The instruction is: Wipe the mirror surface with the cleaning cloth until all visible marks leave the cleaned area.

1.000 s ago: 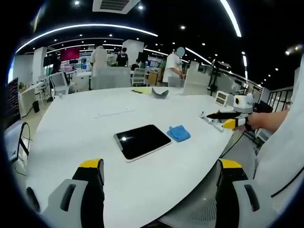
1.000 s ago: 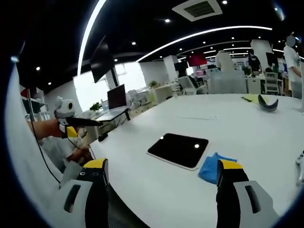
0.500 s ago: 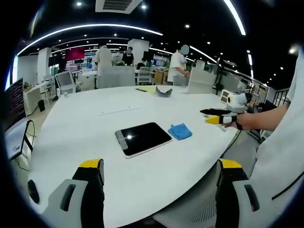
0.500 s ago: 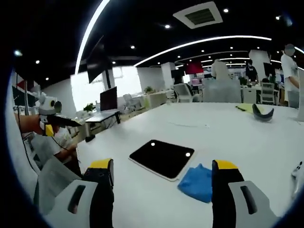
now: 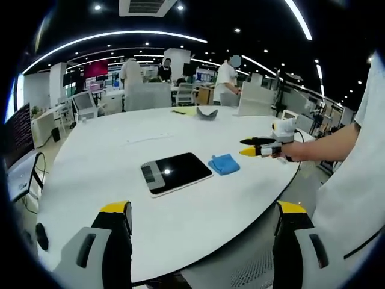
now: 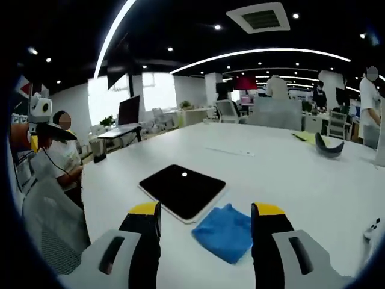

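Note:
The mirror [image 5: 175,172] is a dark rectangular slab with a pale rim, lying flat on the white table [image 5: 108,168]; it also lies ahead of the right jaws [image 6: 182,190]. A crumpled blue cloth [image 5: 224,164] rests just beside the mirror's edge, and it sits directly ahead of my right gripper [image 6: 206,220], partly between the yellow-tipped jaws. My right gripper is open and holds nothing. From the left gripper view it hovers over the table's right edge [image 5: 255,147]. My left gripper [image 5: 203,211] is open, held back from the table's near edge.
A dark curved object [image 5: 206,114] and a yellow sheet [image 6: 308,138] lie at the table's far side. A mesh chair back [image 6: 51,217] stands near the table's edge. Several people stand or sit among desks in the background. A white device [image 6: 376,227] sits at the right.
My right gripper has moved in toward the blue cloth and its jaws have narrowed a little. The left view has shifted slightly; mirror and cloth lie where they were.

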Tool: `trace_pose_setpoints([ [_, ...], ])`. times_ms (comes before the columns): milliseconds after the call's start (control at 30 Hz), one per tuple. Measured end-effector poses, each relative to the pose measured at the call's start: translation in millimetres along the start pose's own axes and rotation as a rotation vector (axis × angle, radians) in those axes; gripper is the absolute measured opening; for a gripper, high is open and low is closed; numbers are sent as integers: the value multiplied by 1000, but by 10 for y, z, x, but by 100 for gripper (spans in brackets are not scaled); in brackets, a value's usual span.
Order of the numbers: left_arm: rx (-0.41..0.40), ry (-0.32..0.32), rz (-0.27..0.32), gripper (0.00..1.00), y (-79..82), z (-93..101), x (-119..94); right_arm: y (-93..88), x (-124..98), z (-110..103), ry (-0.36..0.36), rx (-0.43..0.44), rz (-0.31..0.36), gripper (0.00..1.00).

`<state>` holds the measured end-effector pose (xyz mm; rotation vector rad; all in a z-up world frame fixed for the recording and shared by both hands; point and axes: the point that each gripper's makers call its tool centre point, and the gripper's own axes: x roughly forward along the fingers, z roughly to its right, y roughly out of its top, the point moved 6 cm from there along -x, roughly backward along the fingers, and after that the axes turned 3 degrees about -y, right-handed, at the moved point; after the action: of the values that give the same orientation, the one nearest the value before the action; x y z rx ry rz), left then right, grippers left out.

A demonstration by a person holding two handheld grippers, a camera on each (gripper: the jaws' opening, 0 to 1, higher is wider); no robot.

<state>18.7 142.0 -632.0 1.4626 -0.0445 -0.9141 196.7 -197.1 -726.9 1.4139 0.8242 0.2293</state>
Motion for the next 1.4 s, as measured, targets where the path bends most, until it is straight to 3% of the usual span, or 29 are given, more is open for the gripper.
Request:
trace_pose_setpoints([
  [733,-55,133,50,99,150,168,-50,-300,590,398,94,-44,-100,48],
  [1033,-83,168,21,99,26,216,-27,-373,660,462,106,-41,-111,49],
  [1400,-93,191,7,98,37,276,17,-553,733,542,103,-52,-137,46],
])
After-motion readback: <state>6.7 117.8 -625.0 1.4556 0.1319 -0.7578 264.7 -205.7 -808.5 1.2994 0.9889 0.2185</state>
